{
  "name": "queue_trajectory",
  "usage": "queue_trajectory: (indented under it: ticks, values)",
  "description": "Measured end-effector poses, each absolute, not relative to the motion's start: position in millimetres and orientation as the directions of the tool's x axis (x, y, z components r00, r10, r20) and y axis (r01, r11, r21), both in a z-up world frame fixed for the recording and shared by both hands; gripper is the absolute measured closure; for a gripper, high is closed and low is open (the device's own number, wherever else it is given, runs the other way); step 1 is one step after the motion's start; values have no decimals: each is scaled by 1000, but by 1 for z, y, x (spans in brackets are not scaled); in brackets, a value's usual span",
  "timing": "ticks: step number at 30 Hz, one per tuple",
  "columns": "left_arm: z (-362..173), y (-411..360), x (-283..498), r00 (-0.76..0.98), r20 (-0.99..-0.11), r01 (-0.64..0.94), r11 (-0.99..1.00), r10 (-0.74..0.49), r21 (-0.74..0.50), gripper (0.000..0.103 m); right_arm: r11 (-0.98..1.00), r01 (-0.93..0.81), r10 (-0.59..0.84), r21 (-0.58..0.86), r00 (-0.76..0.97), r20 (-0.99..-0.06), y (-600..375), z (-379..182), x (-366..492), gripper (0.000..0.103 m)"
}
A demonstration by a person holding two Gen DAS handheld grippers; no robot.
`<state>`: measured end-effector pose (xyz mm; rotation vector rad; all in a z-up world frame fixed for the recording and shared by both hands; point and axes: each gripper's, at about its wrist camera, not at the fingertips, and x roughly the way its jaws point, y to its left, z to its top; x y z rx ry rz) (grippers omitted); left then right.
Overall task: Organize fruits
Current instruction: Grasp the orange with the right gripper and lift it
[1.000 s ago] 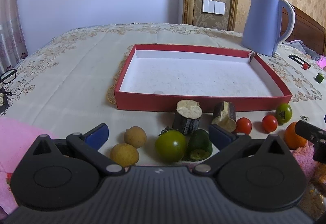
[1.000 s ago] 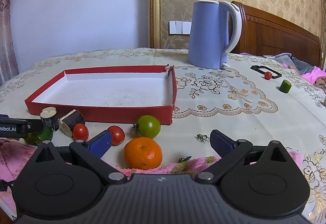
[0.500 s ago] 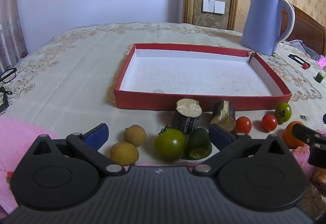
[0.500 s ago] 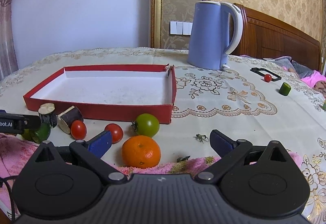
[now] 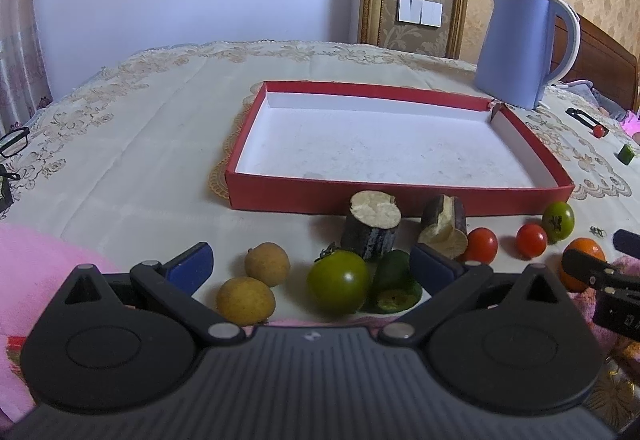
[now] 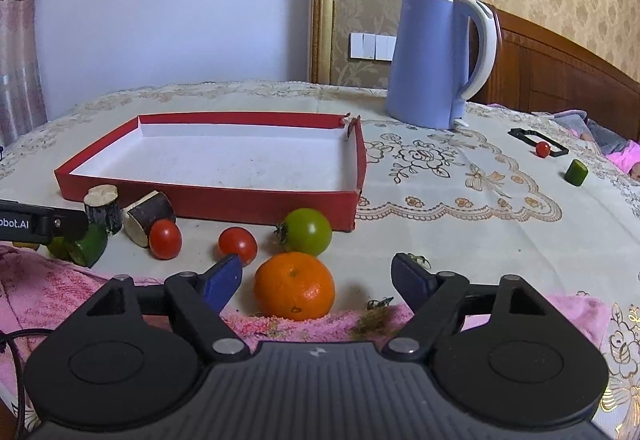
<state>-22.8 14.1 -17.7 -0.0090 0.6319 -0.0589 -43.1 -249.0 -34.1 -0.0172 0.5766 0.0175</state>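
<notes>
An empty red tray (image 5: 400,195) (image 6: 248,201) with a white floor lies on the table. In front of it lies a row of fruit. My left gripper (image 5: 312,264) is open around two yellow longans (image 5: 266,264), a green tomato (image 5: 338,282) and a cucumber piece (image 5: 394,286). Two sugarcane stubs (image 5: 372,224) stand behind. My right gripper (image 6: 318,280) is open with an orange (image 6: 295,286) between its fingers. Two red tomatoes (image 6: 165,238) (image 6: 237,244) and a second green tomato (image 6: 307,232) lie just beyond.
A blue kettle (image 6: 436,59) stands behind the tray's right corner. A small red tomato (image 6: 543,149) on a black frame and a green piece (image 6: 576,171) lie far right. Glasses (image 5: 14,139) lie far left. Pink towel (image 6: 60,288) covers the near edge.
My right gripper has moved forward and lower, so the orange now sits between its fingers. My left gripper has barely moved.
</notes>
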Motion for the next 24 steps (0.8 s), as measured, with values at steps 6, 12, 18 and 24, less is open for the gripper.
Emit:
queue_trajectory:
  ticks: [6, 12, 18, 24]
  values:
    - [-17, 15, -23, 806, -588, 56, 998, -64, -31, 0, 999, -42, 38, 8, 811, -584, -247, -40, -38, 39]
    - [-16, 14, -25, 808, -584, 70, 997, -76, -33, 0, 998, -57, 57, 20, 798, -600, -246, -44, -36, 52]
    - [-17, 13, -26, 810, -581, 73, 997, -79, -34, 0, 998, -56, 69, 39, 800, -596, -248, -44, -36, 59]
    - [-18, 18, -24, 815, -572, 72, 996, -87, -47, 0, 997, -59, 77, 49, 802, -592, -249, -44, -36, 59]
